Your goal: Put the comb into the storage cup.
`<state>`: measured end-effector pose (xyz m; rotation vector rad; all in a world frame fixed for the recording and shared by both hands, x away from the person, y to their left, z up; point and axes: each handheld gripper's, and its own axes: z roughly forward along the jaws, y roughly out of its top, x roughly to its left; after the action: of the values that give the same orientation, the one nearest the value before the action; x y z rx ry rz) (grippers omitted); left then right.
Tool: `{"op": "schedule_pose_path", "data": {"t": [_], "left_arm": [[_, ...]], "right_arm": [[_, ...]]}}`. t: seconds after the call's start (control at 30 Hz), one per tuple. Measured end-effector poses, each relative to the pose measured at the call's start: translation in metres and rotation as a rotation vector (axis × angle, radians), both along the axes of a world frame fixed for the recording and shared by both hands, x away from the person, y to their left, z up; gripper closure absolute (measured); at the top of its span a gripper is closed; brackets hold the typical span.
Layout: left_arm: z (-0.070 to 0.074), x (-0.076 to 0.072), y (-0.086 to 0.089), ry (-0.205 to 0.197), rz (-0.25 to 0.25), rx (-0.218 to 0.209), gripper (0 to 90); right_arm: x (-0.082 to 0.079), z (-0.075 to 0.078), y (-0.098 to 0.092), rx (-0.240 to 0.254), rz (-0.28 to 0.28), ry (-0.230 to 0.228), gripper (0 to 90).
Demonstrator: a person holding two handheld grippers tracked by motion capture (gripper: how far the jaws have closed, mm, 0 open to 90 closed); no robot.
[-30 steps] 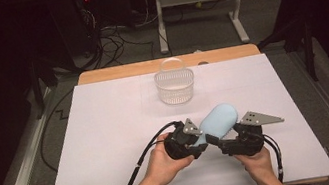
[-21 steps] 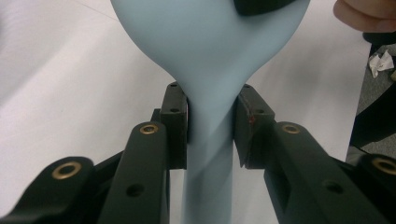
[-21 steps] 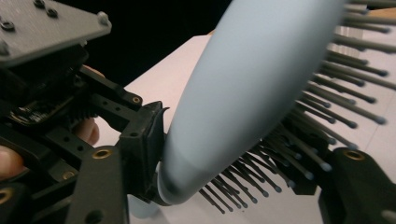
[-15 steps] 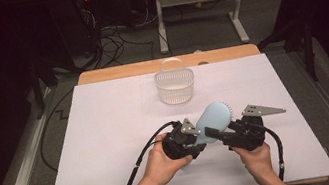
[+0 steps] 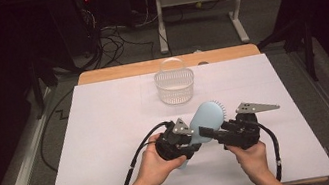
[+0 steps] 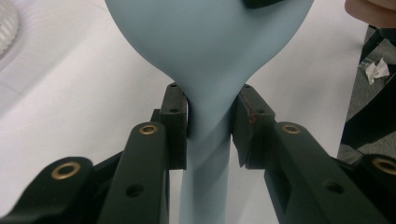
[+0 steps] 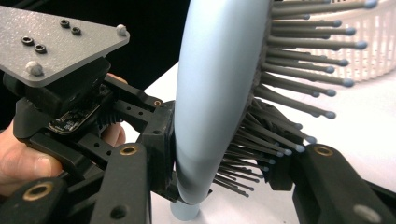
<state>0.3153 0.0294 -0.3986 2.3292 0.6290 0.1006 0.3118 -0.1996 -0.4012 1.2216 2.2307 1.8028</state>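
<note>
The white paper-covered table [image 5: 108,132] lies open to the left, right and front of both hands; the clear ribbed plastic basket [image 5: 175,86] stands well beyond them at mid-table, the lone obstacle on that sheet; the pale blue plastic hairbrush [image 5: 206,122] bridges the left gripper [image 5: 191,138] and right gripper [image 5: 208,131], blocking passage between them.

hairbrush [image 6: 205,51]: smooth matt pale-blue plastic, thin grey bristles with blue tips
left gripper [image 6: 210,119]: matt black plastic, brass-coloured rivets
basket [image 5: 175,86]: translucent white ribbed plastic
table [image 5: 106,117]: matt white sheet over a wooden edge
</note>
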Motion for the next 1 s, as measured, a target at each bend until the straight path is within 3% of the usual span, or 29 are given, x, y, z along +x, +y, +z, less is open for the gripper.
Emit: {"op": "schedule_pose_path", "data": {"t": [0.33,0.47,0.83,0.9,1.0], "left_arm": [[-0.003,0.005,0.018,0.011,0.038,-0.030,57.7],[-0.004,0.005,0.023,0.008,0.057,-0.049,51.9],[-0.010,0.007,0.030,0.016,0.078,-0.039,33.3],[-0.010,0.007,0.033,0.012,0.087,-0.041,29.5],[-0.009,0.006,0.039,-0.028,0.098,-0.057,29.4]], "right_arm": [[0.008,0.006,0.015,-0.029,0.025,0.007,55.6],[0.010,0.009,0.013,-0.035,0.021,0.009,55.6],[0.012,0.015,0.005,-0.039,0.013,0.006,55.7],[0.013,0.015,0.003,-0.038,0.010,0.008,55.7],[0.013,0.015,0.001,-0.038,0.011,0.011,55.6]]}}
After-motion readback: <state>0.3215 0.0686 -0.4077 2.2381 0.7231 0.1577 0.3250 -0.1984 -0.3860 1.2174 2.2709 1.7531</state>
